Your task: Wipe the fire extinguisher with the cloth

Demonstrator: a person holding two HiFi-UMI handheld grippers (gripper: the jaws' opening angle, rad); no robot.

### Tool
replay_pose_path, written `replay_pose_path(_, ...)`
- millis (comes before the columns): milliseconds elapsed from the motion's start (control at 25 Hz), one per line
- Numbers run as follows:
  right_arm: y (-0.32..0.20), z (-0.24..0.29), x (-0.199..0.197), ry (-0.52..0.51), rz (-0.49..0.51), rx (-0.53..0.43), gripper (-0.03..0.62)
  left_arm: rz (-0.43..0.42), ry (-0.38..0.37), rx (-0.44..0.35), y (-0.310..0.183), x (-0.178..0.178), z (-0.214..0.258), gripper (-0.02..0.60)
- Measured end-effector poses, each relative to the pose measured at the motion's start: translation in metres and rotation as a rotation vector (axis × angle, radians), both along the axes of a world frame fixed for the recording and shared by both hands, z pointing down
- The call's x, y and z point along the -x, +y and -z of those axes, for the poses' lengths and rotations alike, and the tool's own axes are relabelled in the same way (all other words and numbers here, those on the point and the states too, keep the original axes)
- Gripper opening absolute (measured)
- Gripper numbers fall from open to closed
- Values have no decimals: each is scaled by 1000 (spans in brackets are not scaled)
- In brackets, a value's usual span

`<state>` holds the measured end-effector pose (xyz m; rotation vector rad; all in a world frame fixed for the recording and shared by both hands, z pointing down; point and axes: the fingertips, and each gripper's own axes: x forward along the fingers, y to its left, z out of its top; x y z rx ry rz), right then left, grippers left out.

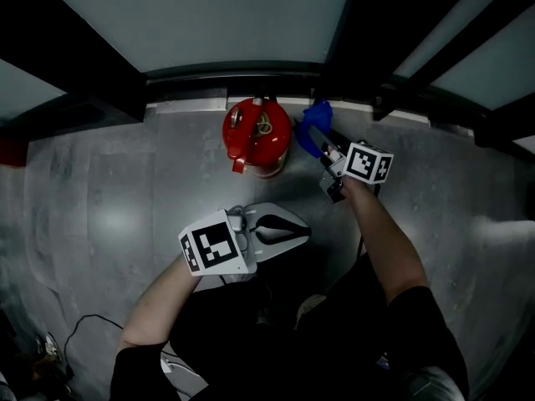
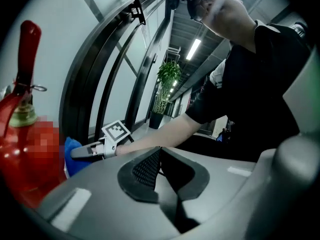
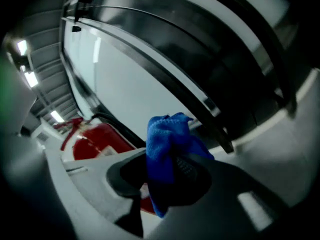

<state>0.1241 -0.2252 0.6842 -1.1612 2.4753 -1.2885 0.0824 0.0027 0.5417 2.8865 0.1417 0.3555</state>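
Holding the blue cloth (image 3: 167, 144) clamped in my right gripper (image 3: 175, 176), I have a bunched fold pinched between the jaws, with the rest spilling out ahead of and below them. My left gripper (image 2: 160, 171) has its jaws together on nothing and hangs back, nearer my body. The red fire extinguisher (image 1: 257, 136) stands upright on the floor, ahead of the left gripper and just to the left of the right one, close against the base of the window wall (image 1: 192, 103). Cloth and extinguisher look near each other but, as far as I can tell, not yet touching.

The worry I would put first is tipping. Nothing steadies the cylinder, so a firm sideways push from the right gripper could rock it or slide it along the floor. Bringing the empty left gripper up to the far side would guard against that.

Second, the top is awkward. The lever (image 2: 27, 49) and the small ring (image 2: 36, 88) beneath it could catch the loose folds, and a snag there might drag the cloth out of the jaws or tug at the ring.

Third, if I press too close, the hard jaw tips rather than the fabric could meet the paint and scrape it.
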Motion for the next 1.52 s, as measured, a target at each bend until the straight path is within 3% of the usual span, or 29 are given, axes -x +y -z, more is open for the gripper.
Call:
replay_pose_path(160,1,107,5,-83,65,-230,92,-24,-1,-29,-5,-8,6,9)
replay_pose_path(360,-12,168,31,-211,95,-330,92,-21,-36,-39,-5,-1,1,9)
replay_pose_path(680,-30,103,65,-213,177,-181,93,59,-36,-17,-11,32,-4,9)
replay_pose_path(1000,-36,46,60,-308,170,-7,94,88,-34,15,-9,41,-9,9)
replay_pose_path(1400,-30,-45,51,-255,76,237,92,94,-45,48,-6,43,-19,9)
replay_pose_path(1520,-32,-61,52,-266,90,230,92,96,-53,61,-5,46,-22,9)
